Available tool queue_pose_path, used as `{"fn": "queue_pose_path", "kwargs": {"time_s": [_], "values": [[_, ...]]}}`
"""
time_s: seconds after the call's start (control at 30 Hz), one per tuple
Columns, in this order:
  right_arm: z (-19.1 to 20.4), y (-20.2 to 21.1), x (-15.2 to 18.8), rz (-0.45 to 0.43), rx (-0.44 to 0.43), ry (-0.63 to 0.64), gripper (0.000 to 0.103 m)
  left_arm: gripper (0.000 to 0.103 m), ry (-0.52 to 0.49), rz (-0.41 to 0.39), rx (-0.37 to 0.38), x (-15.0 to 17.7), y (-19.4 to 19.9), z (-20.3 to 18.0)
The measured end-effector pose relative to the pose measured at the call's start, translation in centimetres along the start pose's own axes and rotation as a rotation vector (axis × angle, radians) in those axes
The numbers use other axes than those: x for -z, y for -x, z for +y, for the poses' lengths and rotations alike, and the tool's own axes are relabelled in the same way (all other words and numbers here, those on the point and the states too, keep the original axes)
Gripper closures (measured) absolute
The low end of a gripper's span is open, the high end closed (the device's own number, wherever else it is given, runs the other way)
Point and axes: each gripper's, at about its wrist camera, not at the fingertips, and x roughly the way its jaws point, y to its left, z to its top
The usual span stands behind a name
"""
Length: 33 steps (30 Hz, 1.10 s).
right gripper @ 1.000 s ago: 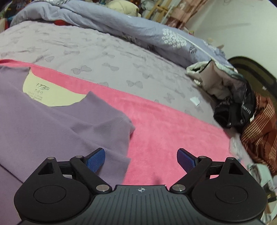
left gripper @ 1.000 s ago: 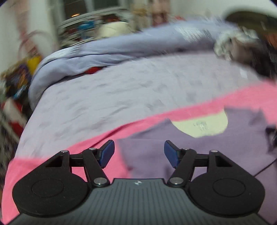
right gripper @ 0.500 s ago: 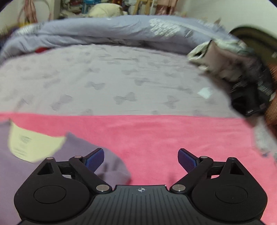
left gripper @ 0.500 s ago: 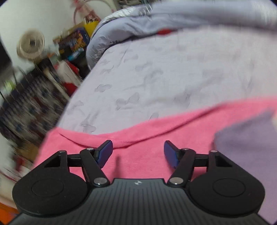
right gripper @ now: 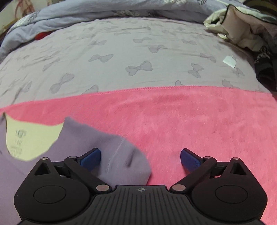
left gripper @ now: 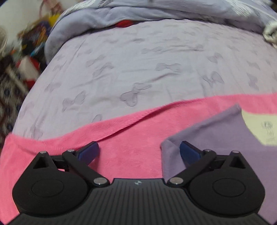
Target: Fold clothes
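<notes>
A soft lilac knit top [left gripper: 216, 138] with a pale cream inner neck lining [right gripper: 31, 138] lies flat on a fluffy pink fleece towel [right gripper: 173, 121], which is spread across a bed covered by a smooth grey-lilac sheet printed with bow shapes [right gripper: 138, 52]. The garment's neckline opening faces the far side of the bed, toward the bunched blue-grey quilt [left gripper: 155, 10], so its long axis runs from the near edge away toward that quilt. Small printing on the lining is too blurred to read.

The left gripper [left gripper: 138, 152] hangs over the top's left shoulder corner, a rounded fold of knit. Its jaws have just been opening and now stand wide apart; its right blue pad sits just over the purple edge, its left pad over bare pink fleece, and neither presses on the cloth.

The right gripper [right gripper: 140, 157] hangs over the opposite shoulder, where the knit ends in a soft, slightly puckered lobe. Its jaws are wide apart too: the shoulder's edge lies between them, nearer the left pad, with nothing clamped.

The towel's far edge is a straight hem on the right and a lifted, wavy ridge on the left. Beyond it the sheet lies broad and bare. A heap of cream and dark clothes [right gripper: 242, 26] sits at the far right, and colourful clutter [left gripper: 26, 43] stands off the bed's left side.
</notes>
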Motion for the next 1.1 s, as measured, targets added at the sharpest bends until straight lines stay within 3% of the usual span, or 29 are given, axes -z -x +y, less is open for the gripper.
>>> {"fn": "queue_pose_path", "kwargs": {"time_s": [0.07,0.23,0.53,0.67,0.83,1.1], "values": [[0.2,1.6,0.2,-0.032,0.021,0.022,0.025,0.011,-0.012,-0.036,0.006,0.8,2.0,0.8],[1.6,8.1,4.9,-0.136,0.005,0.151,0.021,0.011,-0.167,-0.127,0.039,6.1,9.8,1.7],[5.1,16.4,16.1,-0.076,-0.118,0.369,0.018,0.011,-0.400,-0.028,0.054,22.0,25.9,1.6],[5.7,20.0,20.2,-0.049,-0.158,0.438,0.014,0.011,-0.610,-0.045,0.110,28.0,31.1,-0.2],[5.8,23.1,25.0,-0.014,-0.164,0.448,0.014,0.011,-0.883,-0.103,0.145,33.2,31.3,-2.4],[8.8,25.4,30.2,-0.026,-0.113,0.404,0.013,0.010,-0.920,-0.200,0.146,33.3,27.8,-2.0]]}}
